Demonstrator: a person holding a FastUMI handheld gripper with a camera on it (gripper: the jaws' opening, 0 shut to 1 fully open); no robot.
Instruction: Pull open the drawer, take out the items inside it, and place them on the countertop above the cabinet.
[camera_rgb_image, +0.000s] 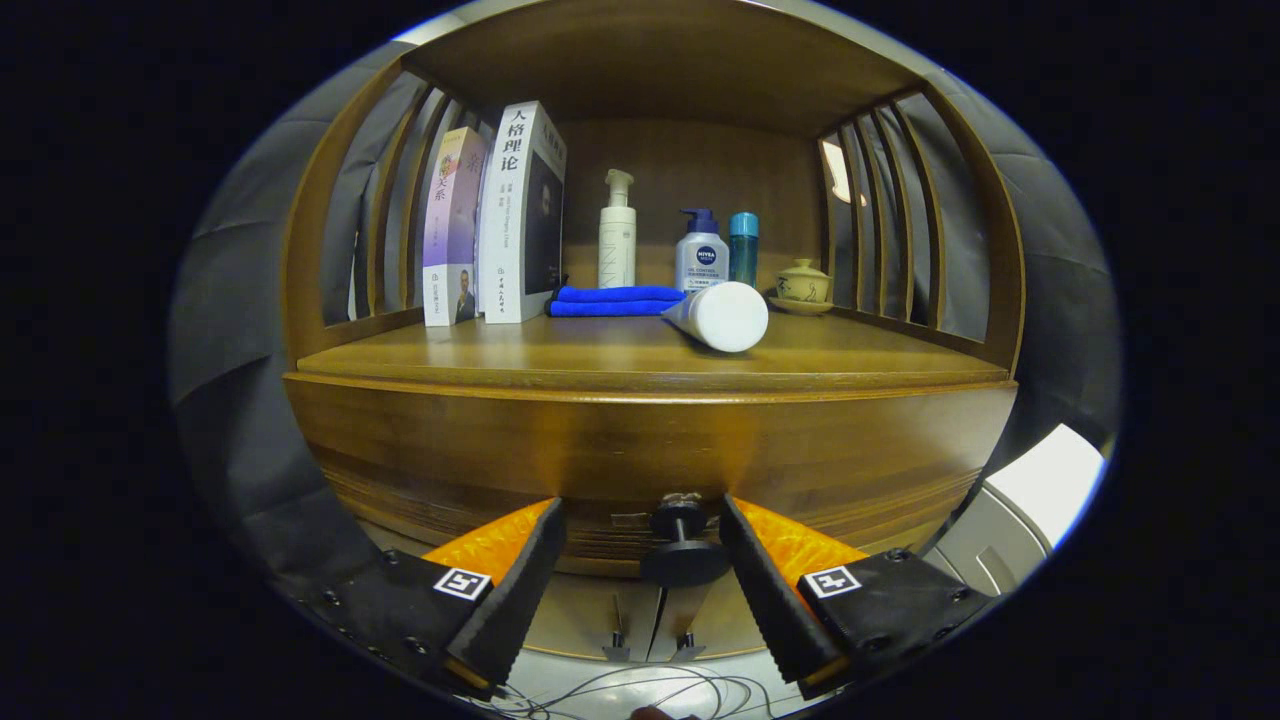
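Note:
The wooden cabinet's drawer front (450, 470) fills the space just ahead of me, and its dark round knob (685, 560) sticks out toward the camera. My gripper (640, 508) is open, with one finger on each side of the knob. The right finger stands very close to the knob's disc and the left finger is further off. I cannot tell whether the drawer is shut or slightly pulled, and its inside is hidden. Above it runs the countertop (560, 350), where a white tube (722, 315) lies on its side with its cap facing me.
At the back of the countertop stand two books (495, 215), a folded blue cloth (612, 300), a white pump bottle (617, 235), a second pump bottle (700, 255), a teal bottle (743, 245) and a small lidded pot (803, 285). Slatted wooden sides enclose the shelf. Thin cables (640, 690) lie below.

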